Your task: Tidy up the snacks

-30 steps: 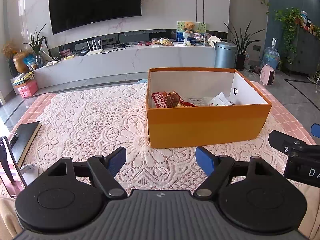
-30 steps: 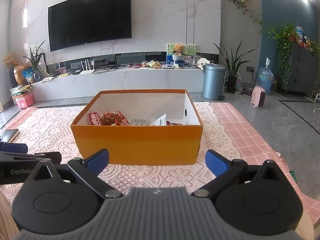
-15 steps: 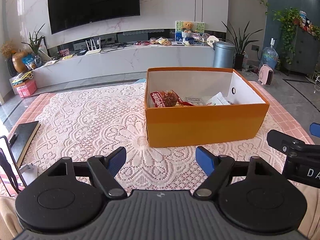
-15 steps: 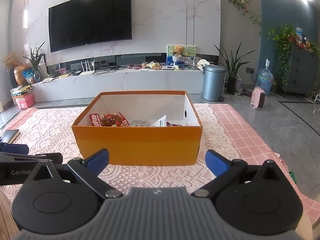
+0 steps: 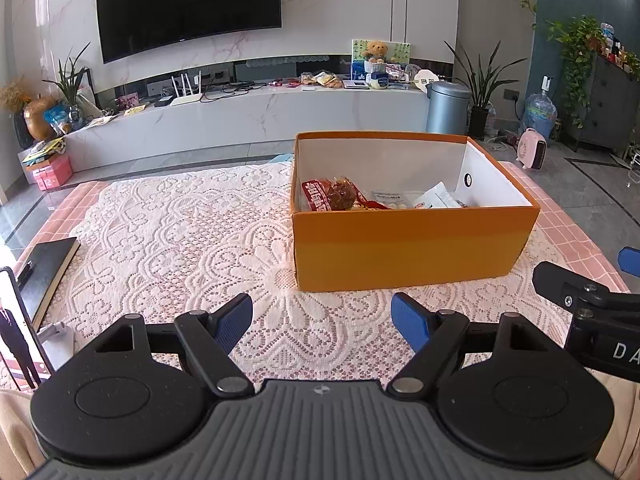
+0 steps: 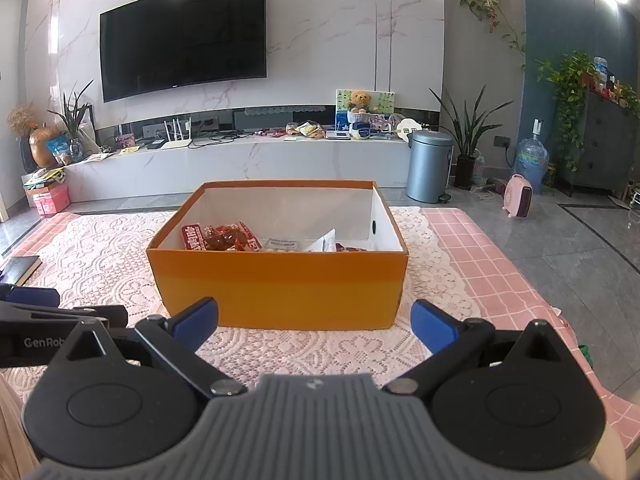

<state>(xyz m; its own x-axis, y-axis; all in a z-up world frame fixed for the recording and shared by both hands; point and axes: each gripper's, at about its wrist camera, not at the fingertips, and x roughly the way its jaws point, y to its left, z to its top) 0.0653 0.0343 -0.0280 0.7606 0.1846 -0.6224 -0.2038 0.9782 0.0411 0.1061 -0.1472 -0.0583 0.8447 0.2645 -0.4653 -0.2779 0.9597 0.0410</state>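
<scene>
Left tool (image 5: 322, 322) and right tool (image 6: 314, 324) both spread wide and empty, orange box (image 6: 280, 284) of snack packets (image 6: 220, 238) ahead on lace-covered table (image 5: 180, 232)

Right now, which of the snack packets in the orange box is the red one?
The red packet lying at the left end of the orange box. The other packets further right are mostly white, so its red wrapper stands out.

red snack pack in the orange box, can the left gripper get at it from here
Probably yes: the left gripper is open and empty, the orange box has no lid, and the red snack pack lies uncovered at its left end.
</scene>
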